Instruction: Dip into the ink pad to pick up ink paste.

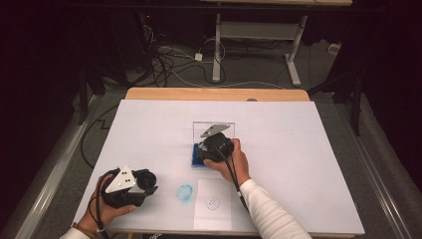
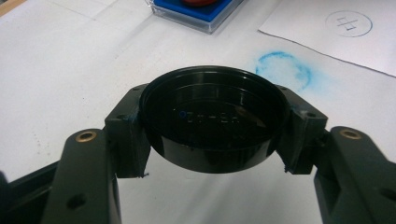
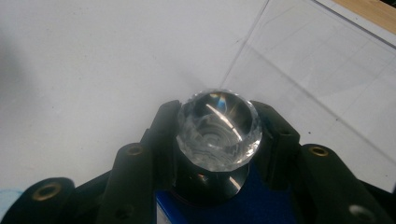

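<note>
At table centre, the right gripper (image 1: 215, 148) is clamped on a stamp with a clear faceted crystal-like knob (image 3: 218, 129) and dark body, sitting over the blue ink pad in a clear plastic case (image 1: 195, 158). Near the front-left edge of the white table sheet (image 1: 149, 129), the left gripper (image 1: 133, 185) is clenched on a round black plastic cap (image 2: 212, 119), held off the surface.

Step, as I read it: inking the stamp on the pad, cap already off. Next move likely calls for lifting straight up, carrying to the white paper slip with a printed circle mark (image 1: 213, 202) and pressing down flat; a tilt would smear it.

The right gripper view gives the knob between the jaws and blue beneath, which the hand hides in the high view. The left gripper view gives the cap's hollow inside with embossed letters, plus the round blue ink smudge (image 2: 282, 69) on the sheet. The high view gives the layout: slip just beside the smudge, the pad beyond both.
</note>
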Demonstrator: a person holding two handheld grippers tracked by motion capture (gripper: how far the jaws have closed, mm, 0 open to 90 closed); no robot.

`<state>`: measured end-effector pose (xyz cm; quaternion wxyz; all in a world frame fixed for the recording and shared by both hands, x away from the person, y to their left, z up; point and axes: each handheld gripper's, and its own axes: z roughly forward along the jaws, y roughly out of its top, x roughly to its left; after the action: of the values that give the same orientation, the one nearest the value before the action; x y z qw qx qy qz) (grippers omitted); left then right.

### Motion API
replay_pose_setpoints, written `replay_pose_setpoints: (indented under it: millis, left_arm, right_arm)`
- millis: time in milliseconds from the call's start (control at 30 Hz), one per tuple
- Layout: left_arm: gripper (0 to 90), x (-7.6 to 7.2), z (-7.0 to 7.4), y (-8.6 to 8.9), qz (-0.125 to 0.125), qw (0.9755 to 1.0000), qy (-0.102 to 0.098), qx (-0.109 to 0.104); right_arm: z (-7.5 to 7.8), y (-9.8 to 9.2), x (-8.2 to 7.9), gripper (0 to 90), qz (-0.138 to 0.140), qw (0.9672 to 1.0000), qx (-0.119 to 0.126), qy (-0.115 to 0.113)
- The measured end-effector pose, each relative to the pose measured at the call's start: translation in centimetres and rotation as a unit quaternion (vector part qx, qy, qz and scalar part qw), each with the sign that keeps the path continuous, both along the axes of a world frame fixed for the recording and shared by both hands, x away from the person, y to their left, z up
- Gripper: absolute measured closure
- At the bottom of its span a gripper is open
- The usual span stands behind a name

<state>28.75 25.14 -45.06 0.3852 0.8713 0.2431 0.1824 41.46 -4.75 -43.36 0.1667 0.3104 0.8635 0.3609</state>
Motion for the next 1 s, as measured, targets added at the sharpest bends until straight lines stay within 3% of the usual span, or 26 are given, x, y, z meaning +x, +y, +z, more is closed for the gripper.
replay_pose_setpoints:
  millis: [233, 533, 633, 1000]
  left_arm:
    - [36.2, 0.1, 0.1, 0.0, 0.001, 1.0, -0.002, -0.003]
    - [36.2, 0.0, 0.2, -0.2, -0.001, 1.0, -0.003, -0.001]
    - [36.2, 0.0, 0.1, -0.2, -0.002, 1.0, -0.003, 0.001]
    - [36.2, 0.2, 0.0, 0.1, 0.003, 1.0, 0.001, -0.005]
  right_arm:
    - [1.0, -1.4, -0.1, 57.0, -0.009, 0.9997, 0.024, -0.007]
    - [3.5, -3.5, -1.8, 57.0, -0.003, 0.9977, 0.051, -0.044]
    - [4.1, -4.1, -2.4, 57.0, -0.003, 0.997, 0.049, -0.06]
    - [5.4, -5.4, -4.0, 57.0, 0.026, 0.9947, 0.073, -0.068]
